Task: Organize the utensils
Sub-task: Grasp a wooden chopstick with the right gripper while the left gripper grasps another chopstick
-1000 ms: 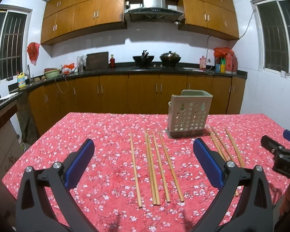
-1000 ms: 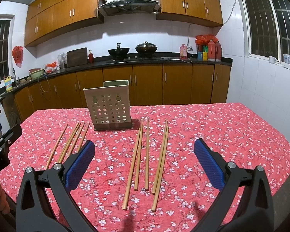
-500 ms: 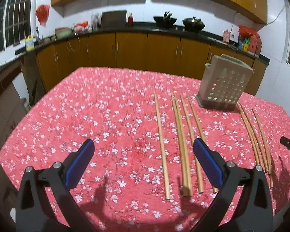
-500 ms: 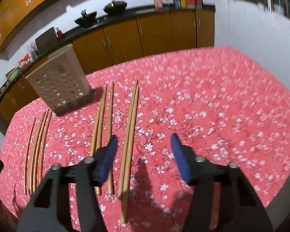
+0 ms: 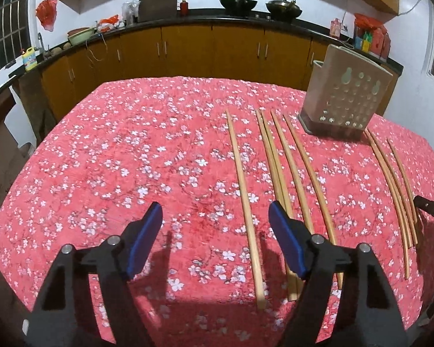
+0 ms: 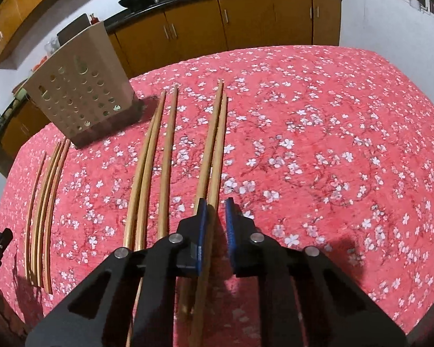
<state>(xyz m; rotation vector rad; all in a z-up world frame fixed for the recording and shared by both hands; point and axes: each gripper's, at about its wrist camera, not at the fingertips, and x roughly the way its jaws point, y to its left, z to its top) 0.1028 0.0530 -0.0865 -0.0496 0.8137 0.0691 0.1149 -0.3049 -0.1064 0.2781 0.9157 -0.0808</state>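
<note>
Several wooden chopsticks lie in rows on the red floral tablecloth (image 5: 130, 159). A beige perforated utensil holder (image 5: 345, 98) stands behind them; it also shows in the right wrist view (image 6: 81, 98). My left gripper (image 5: 215, 237) is open, low over the cloth, with the leftmost chopstick (image 5: 244, 199) between its fingers. My right gripper (image 6: 217, 225) is nearly shut around the near end of the rightmost pair of chopsticks (image 6: 215, 144), which still lies on the cloth.
More chopsticks lie in a group to the right of the holder (image 5: 393, 179), seen at the left in the right wrist view (image 6: 43, 202). Kitchen cabinets (image 5: 188, 49) and a counter with woks run behind the table.
Both grippers have dropped and tilted down toward the chopsticks. The right gripper has narrowed from wide open to nearly shut around the rightmost pair. The left gripper has narrowed somewhat.
</note>
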